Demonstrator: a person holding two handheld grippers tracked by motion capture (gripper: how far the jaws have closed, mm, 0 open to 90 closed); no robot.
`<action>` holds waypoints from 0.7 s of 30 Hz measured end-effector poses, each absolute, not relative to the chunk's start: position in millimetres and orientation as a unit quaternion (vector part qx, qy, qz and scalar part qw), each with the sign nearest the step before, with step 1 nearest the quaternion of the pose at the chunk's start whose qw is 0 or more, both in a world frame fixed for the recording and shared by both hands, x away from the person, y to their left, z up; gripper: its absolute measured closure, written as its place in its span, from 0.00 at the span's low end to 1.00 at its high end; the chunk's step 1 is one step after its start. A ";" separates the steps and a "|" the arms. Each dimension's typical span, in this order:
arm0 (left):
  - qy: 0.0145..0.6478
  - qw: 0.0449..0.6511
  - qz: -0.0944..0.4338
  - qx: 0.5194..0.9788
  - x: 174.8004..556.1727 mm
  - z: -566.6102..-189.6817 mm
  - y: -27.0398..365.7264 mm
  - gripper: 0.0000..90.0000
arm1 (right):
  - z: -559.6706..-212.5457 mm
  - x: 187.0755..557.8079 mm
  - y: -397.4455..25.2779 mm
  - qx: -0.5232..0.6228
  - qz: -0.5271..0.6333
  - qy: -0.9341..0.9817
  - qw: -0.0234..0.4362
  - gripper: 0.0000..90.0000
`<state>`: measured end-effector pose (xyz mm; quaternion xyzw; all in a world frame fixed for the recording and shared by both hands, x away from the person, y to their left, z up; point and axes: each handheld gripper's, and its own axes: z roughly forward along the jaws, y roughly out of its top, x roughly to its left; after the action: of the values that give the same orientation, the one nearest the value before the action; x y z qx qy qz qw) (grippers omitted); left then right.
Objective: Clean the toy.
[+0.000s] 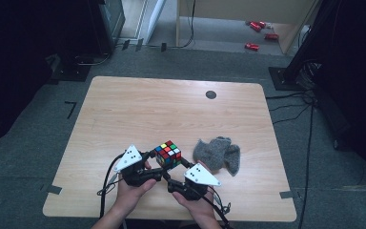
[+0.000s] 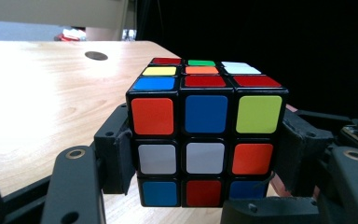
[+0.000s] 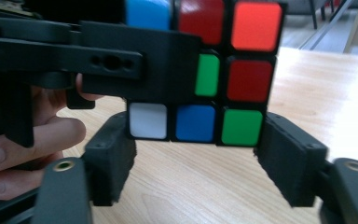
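Note:
A Rubik's cube [image 1: 168, 154] is held a little above the wooden table [image 1: 171, 109] near its front edge. My left gripper [image 1: 158, 164] is shut on it from the left; in the left gripper view the pads [image 2: 116, 156] press both sides of the cube [image 2: 205, 140], whose near face shows orange, blue and yellow-green on top. My right gripper [image 1: 177, 167] comes in from the front right. In the right gripper view its pads [image 3: 286, 156] clamp the cube's [image 3: 242, 60] lowest layer of white, blue and green, and the left gripper's jaw crosses the cube's left part.
A crumpled grey cloth [image 1: 218, 153] lies just right of the cube. A dark round cable hole [image 1: 211, 94] sits near the table's far edge. Red items [image 1: 258, 34] lie on the floor beyond, and cables [image 1: 290, 107] run along the right side.

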<state>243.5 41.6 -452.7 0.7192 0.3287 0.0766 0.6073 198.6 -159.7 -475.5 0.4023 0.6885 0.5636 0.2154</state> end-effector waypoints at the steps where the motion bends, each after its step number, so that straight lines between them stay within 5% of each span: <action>1: 0.328 0.607 0.075 0.720 243.6 -453.0 41.7 0.38 | -475.4 198.0 -159.2 0.395 0.564 0.690 0.223 0.37; 21: 0.345 0.564 0.017 0.750 258.5 -451.5 42.8 0.32 | -481.6 193.8 -155.1 0.309 0.497 0.738 0.335 0.38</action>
<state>258.5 42.8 -451.5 0.7505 0.3447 0.0169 0.5637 193.8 -155.1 -481.6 0.3094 0.7382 0.4968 0.3355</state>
